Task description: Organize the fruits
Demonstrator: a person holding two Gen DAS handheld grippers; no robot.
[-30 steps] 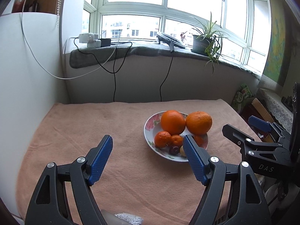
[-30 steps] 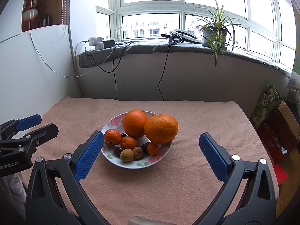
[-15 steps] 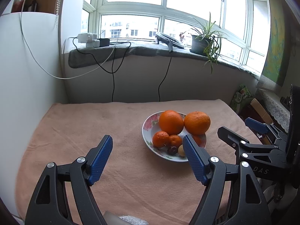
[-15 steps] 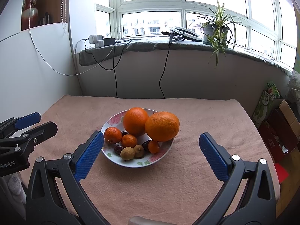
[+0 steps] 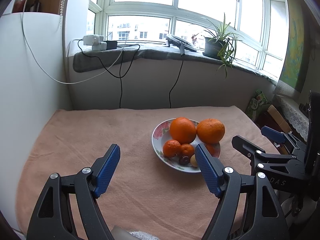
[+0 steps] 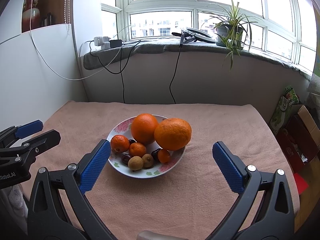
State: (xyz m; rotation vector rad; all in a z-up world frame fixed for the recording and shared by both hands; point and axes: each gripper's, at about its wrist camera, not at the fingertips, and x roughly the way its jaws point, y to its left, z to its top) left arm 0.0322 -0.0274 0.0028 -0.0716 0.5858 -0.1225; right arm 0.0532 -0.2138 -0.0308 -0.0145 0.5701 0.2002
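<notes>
Nearest, the left hand-held gripper (image 5: 158, 164) and the right hand-held gripper (image 6: 161, 160) both hover with blue pads spread wide apart, nothing between them. Just beyond, on the bench (image 6: 220, 124) (draped in a peach cloth), a floral bowl (image 6: 120, 127) holds two big oranges (image 6: 145, 128), small mandarins and darker little fruits. Farther back, a potted plant (image 6: 230, 32) stands on the windowsill.

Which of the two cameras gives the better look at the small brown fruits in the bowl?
The right wrist view: both small brown fruits lie unobstructed at the bowl's front. In the left wrist view only one peeks out, half hidden behind the left gripper's finger.
</notes>
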